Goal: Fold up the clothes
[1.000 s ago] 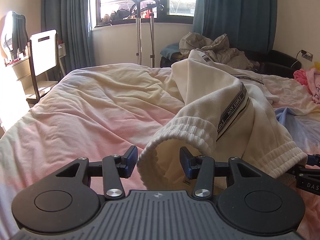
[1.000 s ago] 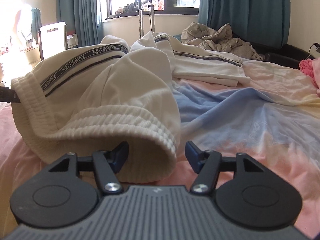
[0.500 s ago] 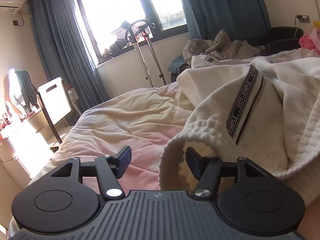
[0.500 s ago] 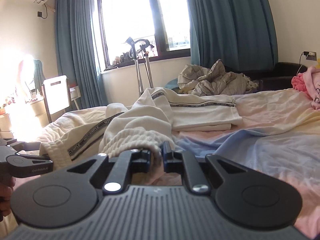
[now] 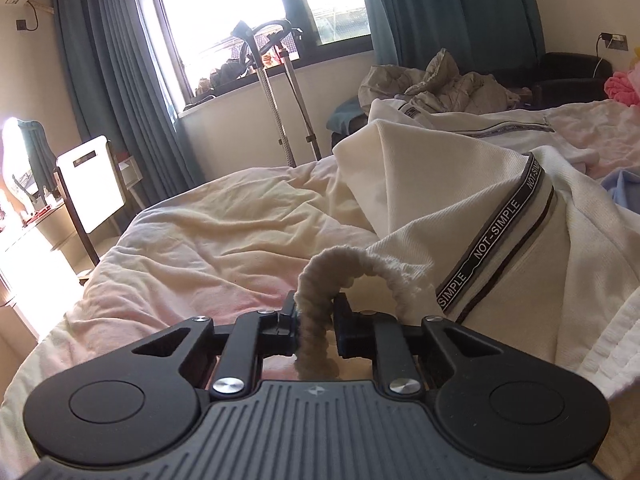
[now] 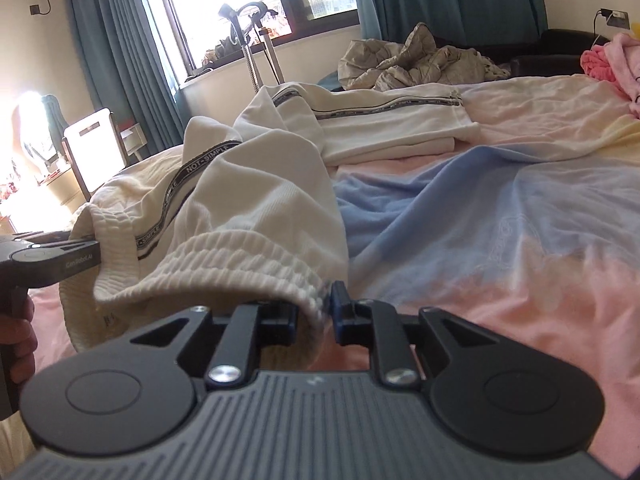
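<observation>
White track pants (image 5: 460, 208) with a black "NOT-SIMPLE" side stripe lie on the bed, legs stretching toward the window (image 6: 384, 120). My left gripper (image 5: 314, 320) is shut on the ribbed waistband (image 5: 320, 280), which loops up between its fingers. My right gripper (image 6: 314, 316) is shut on the other end of the same waistband (image 6: 248, 260). The left gripper also shows at the left edge of the right wrist view (image 6: 52, 260), gripping the band. The waistband hangs lifted between both grippers.
The bed (image 6: 500, 240) has a rumpled pink, cream and blue cover. A white chair (image 5: 92, 184) stands at the left. Crumpled beige bedding (image 6: 420, 56) and a dark sofa (image 6: 560, 48) lie beyond the bed. Pink clothes (image 6: 616, 64) sit at far right.
My left gripper has shut on the waistband. My right gripper stays shut on its end, and both grippers have lifted and shifted with the band.
</observation>
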The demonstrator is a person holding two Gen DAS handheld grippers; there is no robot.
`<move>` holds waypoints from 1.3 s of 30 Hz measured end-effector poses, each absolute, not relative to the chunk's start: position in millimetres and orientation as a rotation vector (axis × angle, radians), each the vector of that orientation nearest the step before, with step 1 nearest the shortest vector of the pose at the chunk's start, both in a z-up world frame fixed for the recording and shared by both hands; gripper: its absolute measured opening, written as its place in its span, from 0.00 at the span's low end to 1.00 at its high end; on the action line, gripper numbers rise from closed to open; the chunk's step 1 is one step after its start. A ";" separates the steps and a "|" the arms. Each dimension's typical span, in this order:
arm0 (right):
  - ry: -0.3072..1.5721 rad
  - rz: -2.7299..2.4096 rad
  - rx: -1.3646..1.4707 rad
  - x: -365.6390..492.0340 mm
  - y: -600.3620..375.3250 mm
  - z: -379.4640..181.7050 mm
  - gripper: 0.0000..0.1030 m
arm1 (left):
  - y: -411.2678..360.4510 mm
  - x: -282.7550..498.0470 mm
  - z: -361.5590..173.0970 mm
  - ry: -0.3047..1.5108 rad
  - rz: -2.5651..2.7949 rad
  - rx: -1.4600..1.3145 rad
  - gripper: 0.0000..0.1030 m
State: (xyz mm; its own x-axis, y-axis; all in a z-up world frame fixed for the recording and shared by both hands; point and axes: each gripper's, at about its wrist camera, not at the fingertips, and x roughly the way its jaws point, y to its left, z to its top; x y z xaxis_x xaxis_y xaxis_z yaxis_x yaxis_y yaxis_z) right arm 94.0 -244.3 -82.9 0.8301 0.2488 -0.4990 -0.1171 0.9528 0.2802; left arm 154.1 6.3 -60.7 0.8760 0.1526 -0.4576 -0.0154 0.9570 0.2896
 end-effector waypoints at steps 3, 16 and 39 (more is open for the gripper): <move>0.539 0.211 0.274 93.3 -245.9 -85.2 0.12 | 17.4 149.8 -33.8 0.430 0.095 0.179 0.10; 0.340 0.536 0.292 24.2 -135.5 -20.7 0.13 | 163.0 147.9 107.1 0.215 0.171 -0.216 0.09; 0.476 0.812 0.229 100.3 148.7 -63.2 0.21 | 435.2 244.5 -10.6 0.466 0.334 -0.336 0.15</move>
State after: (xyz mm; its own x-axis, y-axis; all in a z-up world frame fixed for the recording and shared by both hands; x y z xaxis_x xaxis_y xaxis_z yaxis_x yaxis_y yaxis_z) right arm 100.3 148.7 -63.2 0.5906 0.7411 -0.3192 -0.6404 0.6712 0.3734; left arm 244.5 435.2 -10.6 0.8415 0.2346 -0.4867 -0.3855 0.8918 -0.2366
